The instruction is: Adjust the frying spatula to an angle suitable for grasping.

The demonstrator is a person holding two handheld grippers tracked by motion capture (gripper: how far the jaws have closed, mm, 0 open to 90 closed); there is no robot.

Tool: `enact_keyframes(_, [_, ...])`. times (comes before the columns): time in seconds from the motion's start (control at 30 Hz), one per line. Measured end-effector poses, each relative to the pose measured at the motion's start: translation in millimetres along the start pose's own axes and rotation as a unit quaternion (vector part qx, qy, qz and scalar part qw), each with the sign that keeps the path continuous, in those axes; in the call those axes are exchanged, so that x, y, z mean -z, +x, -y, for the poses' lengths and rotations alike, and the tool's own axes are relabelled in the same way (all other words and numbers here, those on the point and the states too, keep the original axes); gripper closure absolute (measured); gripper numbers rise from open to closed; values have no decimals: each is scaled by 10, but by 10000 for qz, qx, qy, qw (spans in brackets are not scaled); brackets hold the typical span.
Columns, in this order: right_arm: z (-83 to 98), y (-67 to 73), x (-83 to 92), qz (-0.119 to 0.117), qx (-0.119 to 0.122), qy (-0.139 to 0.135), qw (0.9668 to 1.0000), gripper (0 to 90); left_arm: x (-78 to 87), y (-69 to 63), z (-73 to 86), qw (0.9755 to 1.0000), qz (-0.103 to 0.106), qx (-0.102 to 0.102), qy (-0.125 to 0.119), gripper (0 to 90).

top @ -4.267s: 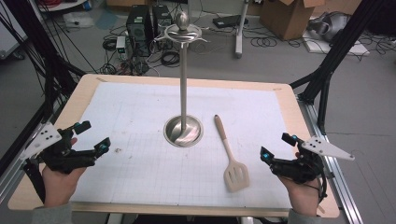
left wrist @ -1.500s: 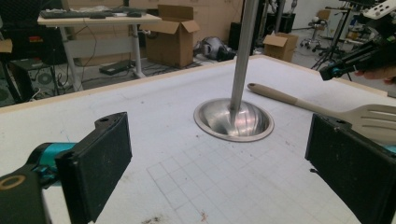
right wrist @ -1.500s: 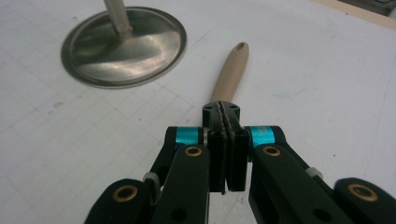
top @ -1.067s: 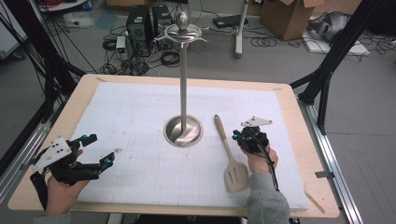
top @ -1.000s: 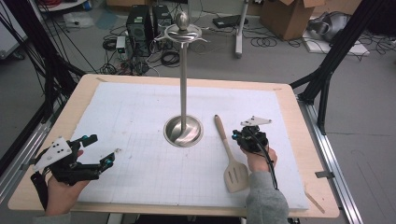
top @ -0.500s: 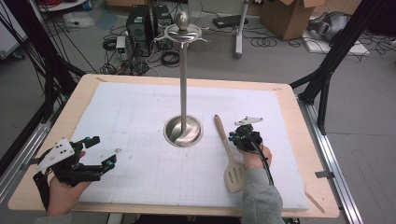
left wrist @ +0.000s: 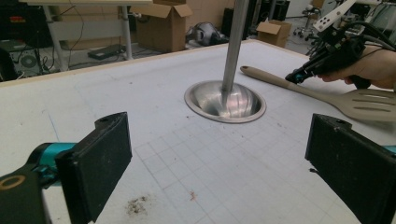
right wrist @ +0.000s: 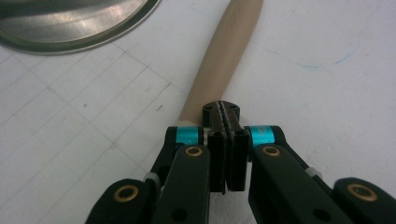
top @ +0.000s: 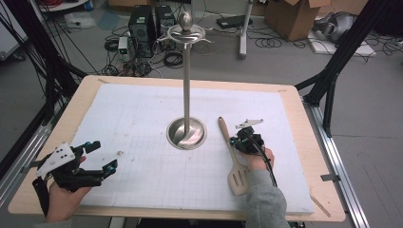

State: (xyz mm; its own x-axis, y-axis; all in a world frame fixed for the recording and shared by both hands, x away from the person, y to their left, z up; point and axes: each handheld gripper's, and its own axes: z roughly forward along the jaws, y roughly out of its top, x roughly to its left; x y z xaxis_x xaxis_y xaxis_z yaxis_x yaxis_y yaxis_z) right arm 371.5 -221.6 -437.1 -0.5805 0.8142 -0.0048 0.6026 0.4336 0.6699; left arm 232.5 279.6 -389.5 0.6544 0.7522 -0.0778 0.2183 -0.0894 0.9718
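We reckon nothing's hung yet: beige slotted wooden spatula [top: 233, 153] lies flat right of tall steel hook stand [top: 186, 78], right gripper [right wrist: 226, 112] jaws pressed together above its handle, left gripper [top: 101, 155] wide open, near-left, empty.

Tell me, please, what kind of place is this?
Probably a lab or workshop for recording manipulation. A wooden table carries a gridded white mat, black frame struts surround it, and cables, computer towers and cardboard boxes lie on the floor.
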Motion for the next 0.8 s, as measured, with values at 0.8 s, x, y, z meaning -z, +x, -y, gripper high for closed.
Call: enact_keyframes(0.8, [-9, 27, -24, -682, 476, -26, 9965, 900, 12, 20, 48, 9999, -54, 18, 137, 75])
